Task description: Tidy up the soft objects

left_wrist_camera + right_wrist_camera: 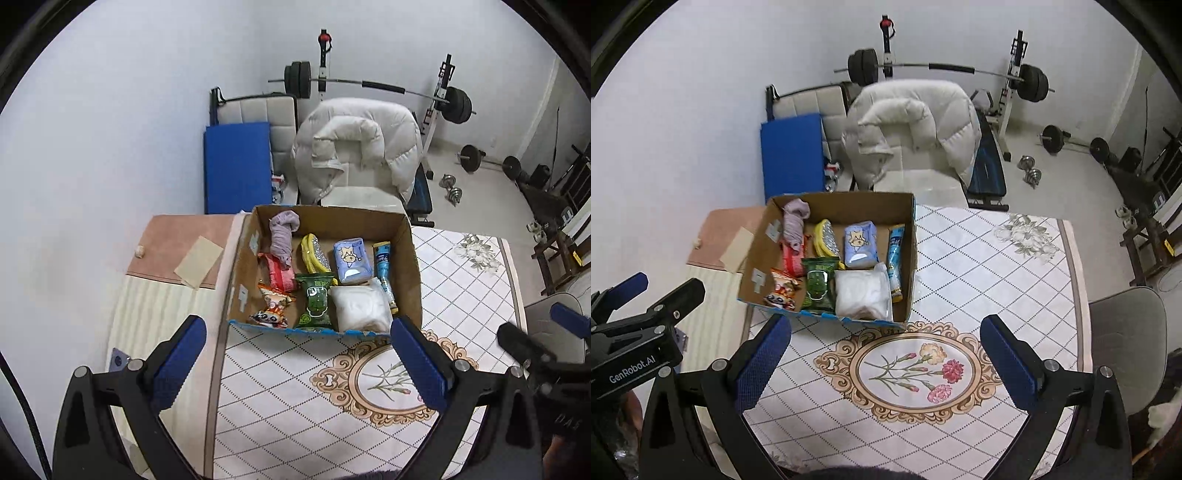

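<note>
A cardboard box (408,254) stands on the table's far left part, also in the right wrist view (908,258). It holds a purple cloth (282,236), a yellow sponge (314,253), a blue tissue pack (351,260), a blue tube (384,266), a white wipes pack (360,308), a green snack bag (316,304) and red snack packets (277,275). My left gripper (299,332) is open and empty, just in front of the box. My right gripper (886,328) is open and empty, over the table near the box's front right corner.
The table has a patterned cloth (979,266) with a flower medallion (908,365). A chair with a white down jacket (912,125) stands behind the table. A grey chair (1126,339) is at the right. Weight bench and barbells (942,68) stand at the back wall.
</note>
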Action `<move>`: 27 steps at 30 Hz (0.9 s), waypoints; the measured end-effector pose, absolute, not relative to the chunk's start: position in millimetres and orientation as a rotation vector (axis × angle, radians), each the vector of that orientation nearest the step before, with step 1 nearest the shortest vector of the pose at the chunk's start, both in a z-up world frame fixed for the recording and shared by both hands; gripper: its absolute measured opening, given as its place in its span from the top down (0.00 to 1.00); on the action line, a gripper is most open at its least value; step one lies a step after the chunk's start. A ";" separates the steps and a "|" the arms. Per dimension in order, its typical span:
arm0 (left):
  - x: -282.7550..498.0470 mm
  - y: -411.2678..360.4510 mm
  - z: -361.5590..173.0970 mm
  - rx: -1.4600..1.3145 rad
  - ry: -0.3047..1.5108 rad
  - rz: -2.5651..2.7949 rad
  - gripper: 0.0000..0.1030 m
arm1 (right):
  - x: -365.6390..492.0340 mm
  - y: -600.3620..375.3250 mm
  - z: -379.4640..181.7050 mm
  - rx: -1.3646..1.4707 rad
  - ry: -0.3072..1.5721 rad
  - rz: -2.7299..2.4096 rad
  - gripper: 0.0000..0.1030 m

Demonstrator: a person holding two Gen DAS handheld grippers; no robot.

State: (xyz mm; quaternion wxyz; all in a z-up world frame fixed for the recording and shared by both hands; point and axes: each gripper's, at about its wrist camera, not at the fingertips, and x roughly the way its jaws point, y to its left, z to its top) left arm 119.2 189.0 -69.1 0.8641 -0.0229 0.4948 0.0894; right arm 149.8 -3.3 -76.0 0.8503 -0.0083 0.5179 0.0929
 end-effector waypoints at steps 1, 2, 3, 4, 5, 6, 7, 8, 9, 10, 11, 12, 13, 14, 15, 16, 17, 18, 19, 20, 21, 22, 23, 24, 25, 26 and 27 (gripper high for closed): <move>112.5 188.3 -63.0 -0.053 1.031 0.184 0.01 | 144.2 -5.4 -68.4 -0.019 1.077 0.192 0.00; 106.5 187.9 -57.6 -0.057 1.025 0.181 0.01 | 138.6 -8.0 -61.0 -0.020 1.064 0.191 0.00; 100.5 186.9 -53.3 -0.060 1.021 0.180 0.01 | 132.6 -10.0 -53.5 -0.019 1.050 0.192 0.00; 95.7 186.2 -49.3 -0.062 1.018 0.178 0.01 | 125.3 -12.3 -44.5 -0.015 1.037 0.192 0.00; 91.1 185.4 -45.3 -0.062 1.012 0.178 0.01 | 120.3 -13.7 -38.5 -0.016 1.029 0.194 0.00; 86.4 184.9 -41.5 -0.062 1.008 0.182 0.01 | 115.5 -14.6 -32.6 -0.019 1.021 0.196 0.00; 81.8 184.4 -37.8 -0.065 1.007 0.182 0.01 | 108.5 -15.8 -25.3 -0.023 1.009 0.197 0.00; 77.8 184.0 -34.3 -0.072 1.003 0.178 0.01 | 103.2 -16.7 -19.9 -0.025 1.000 0.200 0.00; 73.4 183.7 -30.6 -0.080 0.999 0.177 0.01 | 98.5 -17.3 -15.2 -0.026 0.993 0.205 0.00; 69.0 183.1 -26.8 -0.087 0.997 0.172 0.01 | 92.1 -18.2 -8.9 -0.029 0.985 0.212 0.00; 65.6 182.6 -23.8 -0.092 0.994 0.167 0.01 | 88.6 -17.7 -5.0 -0.033 0.979 0.216 0.00; 61.1 182.4 -20.0 -0.098 0.989 0.164 0.01 | 82.7 -18.2 0.7 -0.038 0.969 0.221 0.00; 58.2 181.4 -17.3 -0.098 0.985 0.164 0.01 | 77.1 -18.4 4.6 -0.042 0.961 0.223 0.00; 55.0 179.8 -13.7 -0.096 0.982 0.162 0.01 | 71.2 -19.3 9.5 -0.048 0.955 0.226 0.00; 51.5 178.1 -11.3 -0.094 0.978 0.161 0.01 | 67.6 -20.1 12.3 -0.048 0.953 0.229 0.00; 48.4 176.9 -8.1 -0.095 0.974 0.159 0.01 | 64.7 -21.1 14.5 -0.049 0.951 0.233 0.00; 45.9 176.3 -6.0 -0.097 0.972 0.158 0.01 | 62.4 -22.7 16.0 -0.050 0.951 0.233 0.00; 43.1 176.0 -3.5 -0.103 0.971 0.156 0.01 | 60.4 -24.2 17.8 -0.051 0.949 0.233 0.00; 41.7 176.0 -2.5 -0.107 0.970 0.152 0.01 | 58.5 -25.6 19.3 -0.052 0.947 0.234 0.00; 39.9 174.7 -0.6 -0.106 0.969 0.149 0.01 | 57.1 -27.1 20.5 -0.053 0.946 0.233 0.00; 37.0 173.6 0.7 -0.103 0.966 0.151 0.01 | 56.2 -27.5 22.0 -0.053 0.944 0.232 0.00; 36.5 173.1 0.6 -0.103 0.965 0.154 0.01 | 55.3 -29.2 23.9 -0.051 0.939 0.230 0.00; 35.5 172.7 2.3 -0.100 0.961 0.156 0.01 | 54.6 -30.1 25.2 -0.051 0.935 0.229 0.00; 34.6 172.6 4.2 -0.099 0.956 0.158 0.01 | 54.0 -30.8 27.4 -0.051 0.927 0.227 0.00; 34.0 172.7 5.4 -0.099 0.953 0.160 0.01 | 53.6 -31.2 28.9 -0.051 0.921 0.225 0.00; 33.7 172.9 6.6 -0.100 0.949 0.162 0.01 | 53.0 -31.5 30.7 -0.051 0.914 0.223 0.00; 33.4 173.4 7.8 -0.104 0.945 0.164 0.01 | 52.7 -31.9 32.5 -0.052 0.906 0.220 0.00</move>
